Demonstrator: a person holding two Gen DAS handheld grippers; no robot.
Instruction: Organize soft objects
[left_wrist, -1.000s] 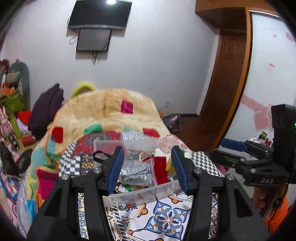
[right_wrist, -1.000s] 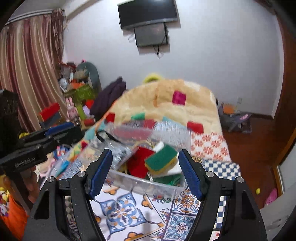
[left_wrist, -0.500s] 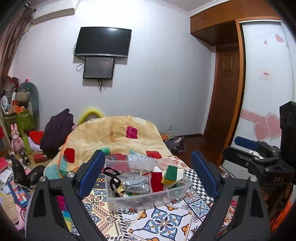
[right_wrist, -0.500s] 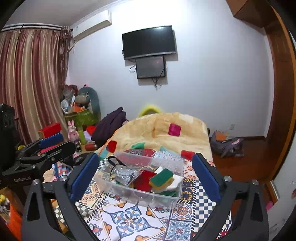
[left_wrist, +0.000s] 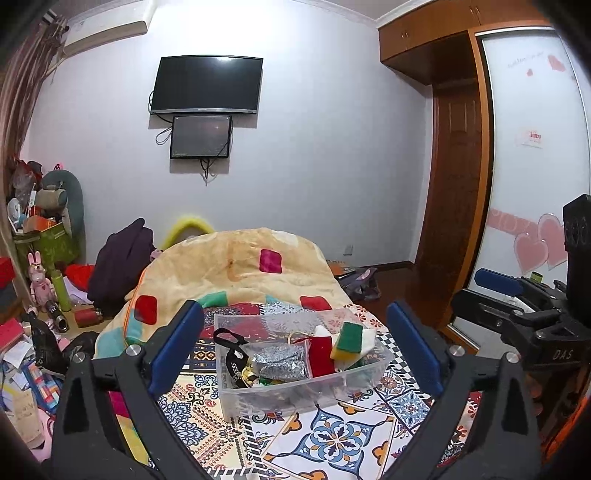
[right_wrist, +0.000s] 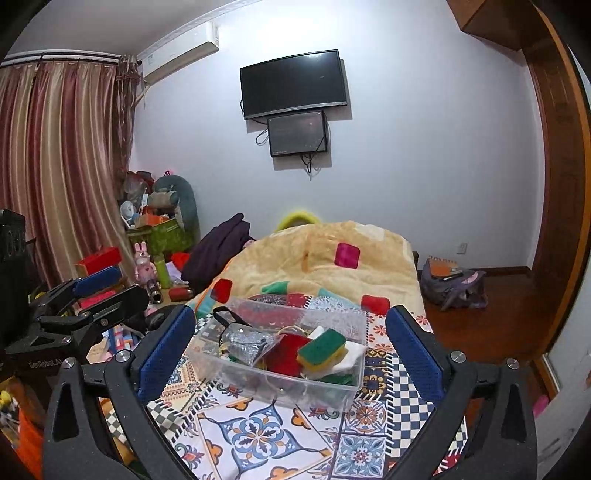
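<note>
A clear plastic bin (left_wrist: 258, 397) (right_wrist: 236, 365) stands on the patterned bedspread. It holds a green and yellow sponge (left_wrist: 347, 338) (right_wrist: 321, 349), a red soft piece (left_wrist: 322, 356) (right_wrist: 286, 352), a silver glittery pouch (left_wrist: 279, 363) (right_wrist: 243, 343) and a black strap (left_wrist: 231, 341). My left gripper (left_wrist: 295, 350) is wide open and empty, raised in front of the bin. My right gripper (right_wrist: 290, 349) is also wide open and empty, a little back from the bin. Each gripper shows at the edge of the other's view.
A beige quilt (left_wrist: 236, 266) with coloured patches is heaped behind the bin. Toys, boxes and bottles crowd the floor at the left (left_wrist: 40, 288). A bag (right_wrist: 450, 284) lies on the wooden floor at the right. A wardrobe (left_wrist: 532, 184) stands at the right.
Both grippers have opened wide and drawn back and up from the bin. The bin now looks smaller and sits further ahead.
</note>
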